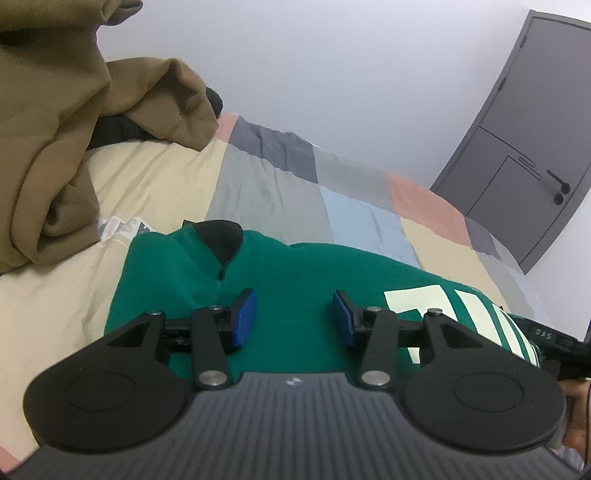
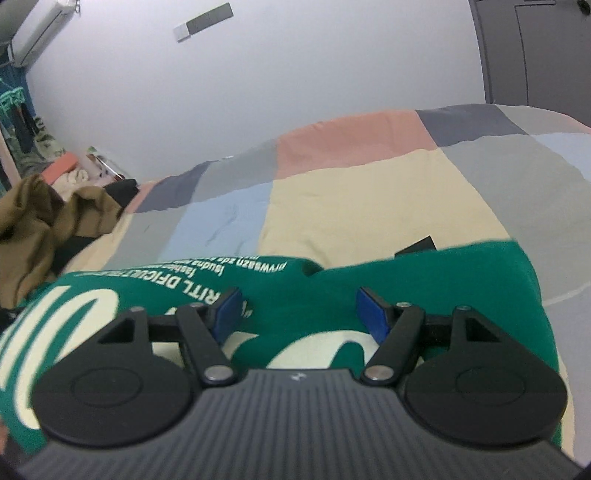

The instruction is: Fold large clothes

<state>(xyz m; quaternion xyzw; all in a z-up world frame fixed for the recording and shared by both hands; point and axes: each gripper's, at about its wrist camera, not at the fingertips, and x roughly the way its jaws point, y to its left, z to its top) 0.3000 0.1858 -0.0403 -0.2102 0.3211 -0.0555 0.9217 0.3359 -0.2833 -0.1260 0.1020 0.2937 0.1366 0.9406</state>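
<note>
Two grippers, left gripper (image 1: 293, 317) and right gripper (image 2: 299, 314), hover with jaws apart and empty over a green sweatshirt (image 1: 295, 273) lying partly folded on the bed (image 2: 351, 195), while a brown garment (image 1: 55, 147) waits unfolded.

A patchwork bedspread (image 2: 351, 192) in cream, grey, blue and salmon squares covers the bed. A grey door (image 1: 517, 158) with a black handle stands beyond its far edge. An air-conditioning unit (image 2: 37, 26) is mounted high on the white wall (image 2: 277, 66).
</note>
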